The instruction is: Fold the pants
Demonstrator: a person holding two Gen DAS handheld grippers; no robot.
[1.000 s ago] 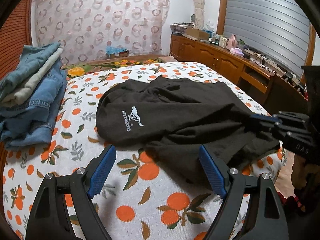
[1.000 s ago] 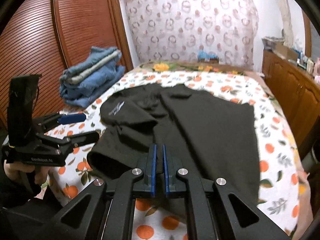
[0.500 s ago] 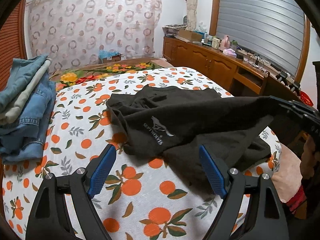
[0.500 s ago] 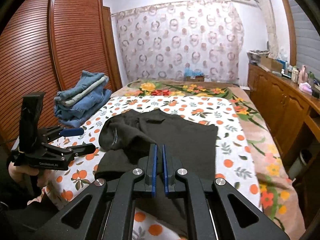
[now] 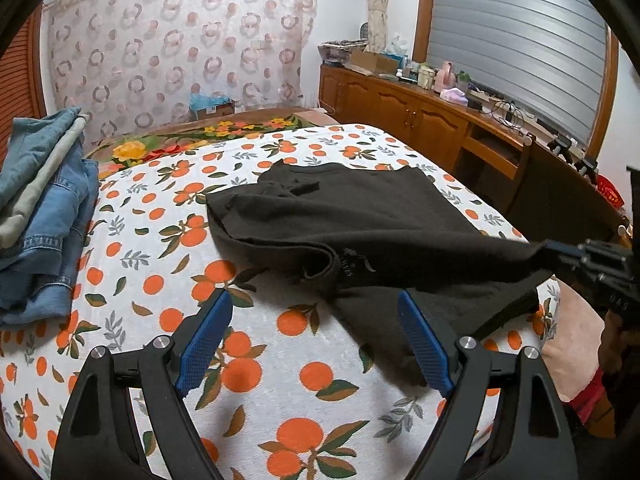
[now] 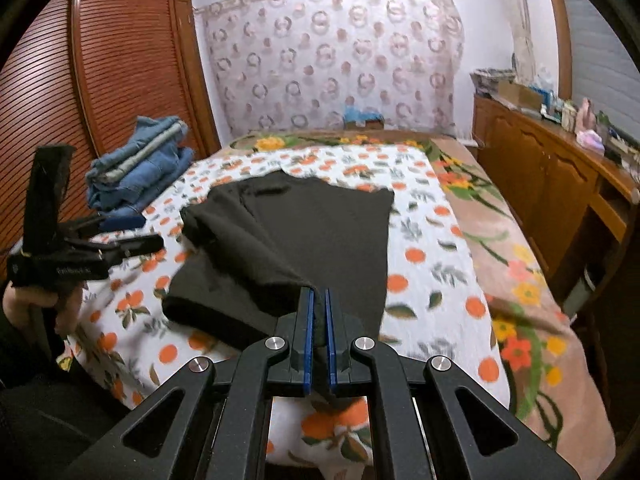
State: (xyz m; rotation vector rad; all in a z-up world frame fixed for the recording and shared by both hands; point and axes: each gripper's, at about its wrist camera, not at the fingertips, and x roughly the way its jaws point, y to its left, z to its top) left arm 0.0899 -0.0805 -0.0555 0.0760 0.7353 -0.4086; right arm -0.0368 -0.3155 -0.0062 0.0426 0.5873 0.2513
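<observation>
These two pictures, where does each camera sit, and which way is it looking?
Left wrist view: sits on the left gripper, open over the bed, facing the black pants and cabinets; the right gripper shows at its right edge.
Right wrist view: sits on the right gripper, shut on the pants' edge, facing the wardrobe and curtain; a hand holds the left gripper.
Both show the pants, bed, curtain and jeans pile.

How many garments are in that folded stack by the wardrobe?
3 show, though more may be hidden: a blue denim piece on top, a pale grey-beige one beneath it, and more blue denim at the bottom, left of the black pants.
</observation>
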